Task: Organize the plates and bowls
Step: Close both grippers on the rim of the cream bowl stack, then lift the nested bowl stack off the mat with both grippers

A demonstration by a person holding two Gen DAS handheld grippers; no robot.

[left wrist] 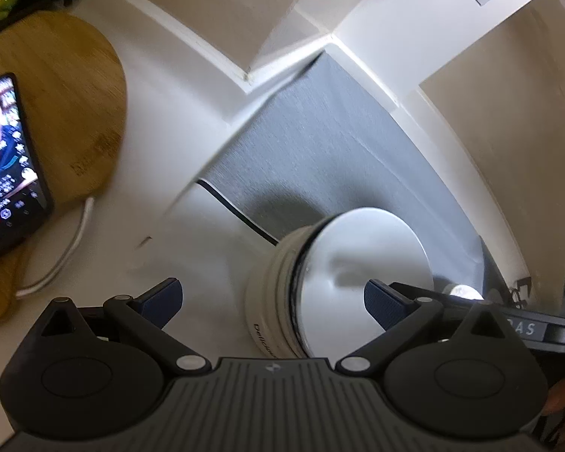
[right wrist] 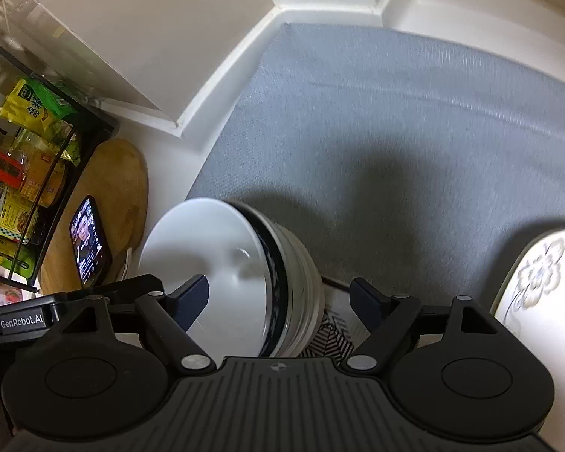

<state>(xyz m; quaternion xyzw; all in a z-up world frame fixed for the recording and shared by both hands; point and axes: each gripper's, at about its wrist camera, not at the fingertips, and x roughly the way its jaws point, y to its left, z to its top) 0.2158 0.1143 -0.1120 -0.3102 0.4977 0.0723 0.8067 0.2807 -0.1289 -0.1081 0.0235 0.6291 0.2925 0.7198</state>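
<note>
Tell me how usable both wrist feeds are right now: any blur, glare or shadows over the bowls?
Left wrist view: strong fisheye bending of the wall trim, soft motion blur, a dark shadow on the grey mat behind the stacked bowls, and a bright glare spot at right. Right wrist view: mat streaked with blur, a broad shadow beyond the stack, a small highlight inside the top bowl.

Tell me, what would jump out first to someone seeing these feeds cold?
Likely the stack of white bowls on the grey mat, sitting between the open fingers of both the left gripper and right gripper. Next, the lit phone on the wooden board to the left.
</note>
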